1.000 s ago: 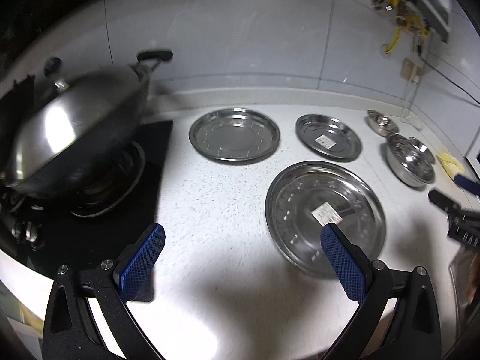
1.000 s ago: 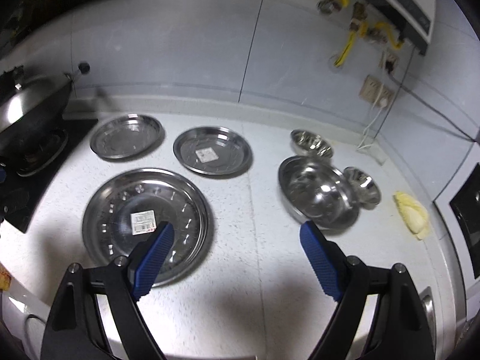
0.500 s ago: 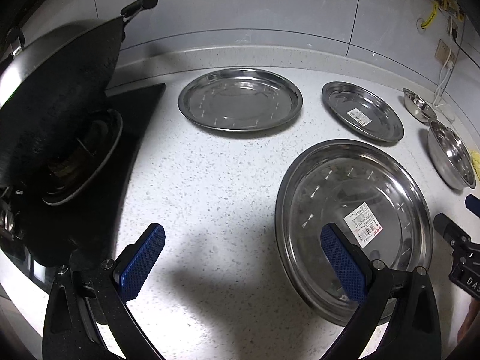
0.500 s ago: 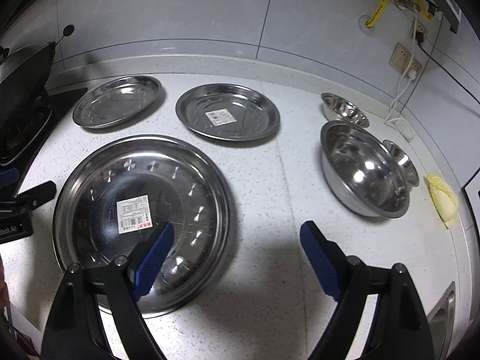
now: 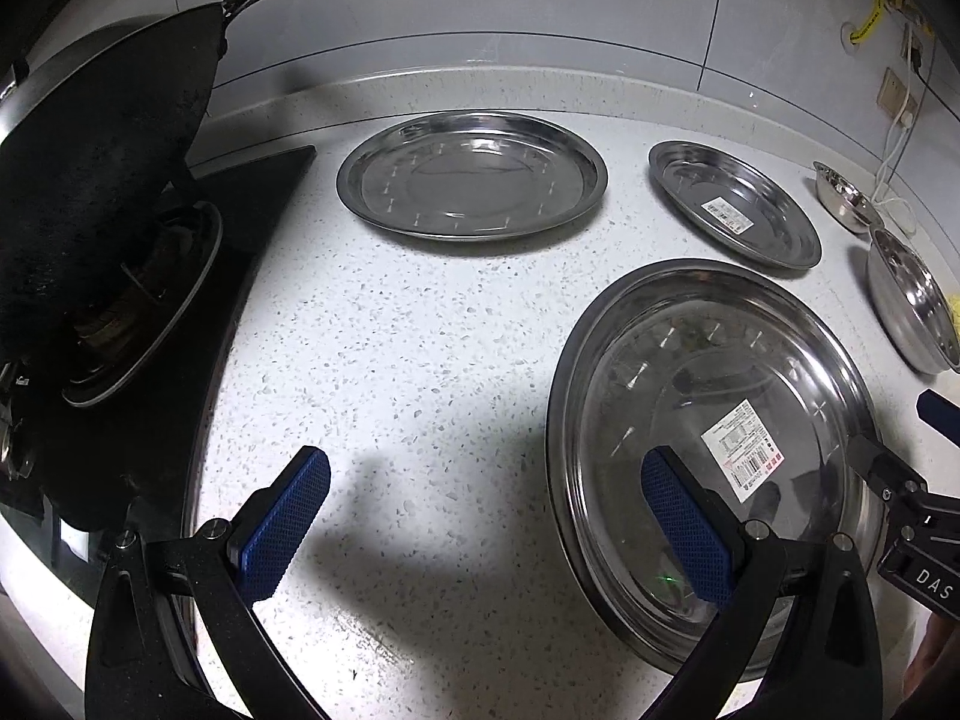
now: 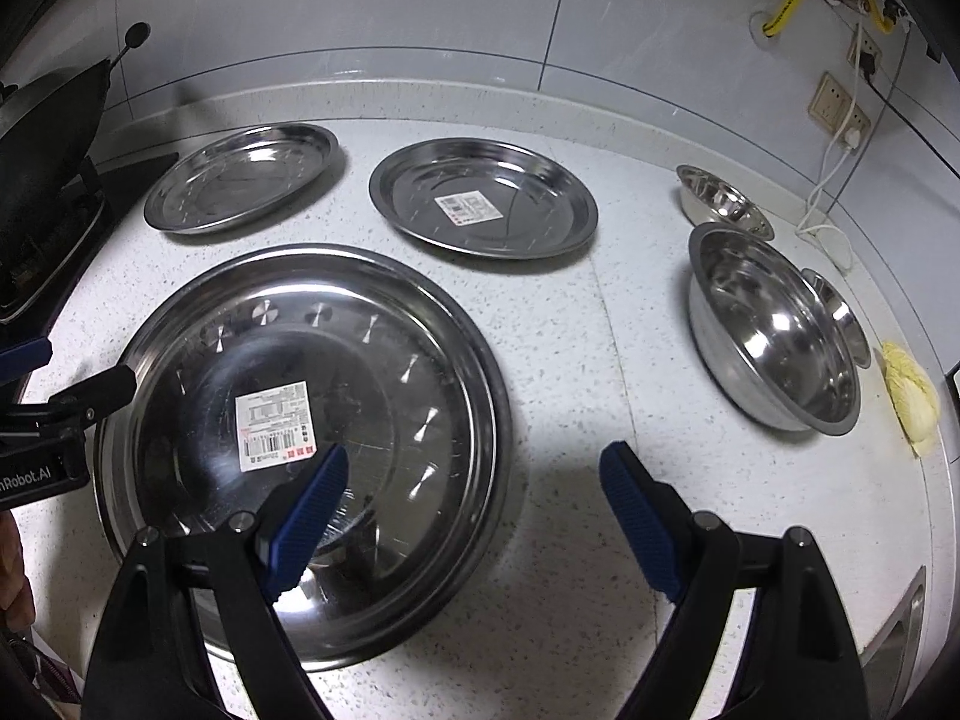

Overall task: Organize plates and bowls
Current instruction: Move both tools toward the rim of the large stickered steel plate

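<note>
Both tools hang wide apart over the big plate.

The left tool straddles the near left rim of the big plate; the right tool straddles its right rim. The plate is round and lies flat on the tabletop. Two smaller plates sit farther back, bowls to the right.

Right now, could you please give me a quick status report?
Left gripper, right gripper open, empty. Big plate untouched between them. Nothing in the way.
</note>
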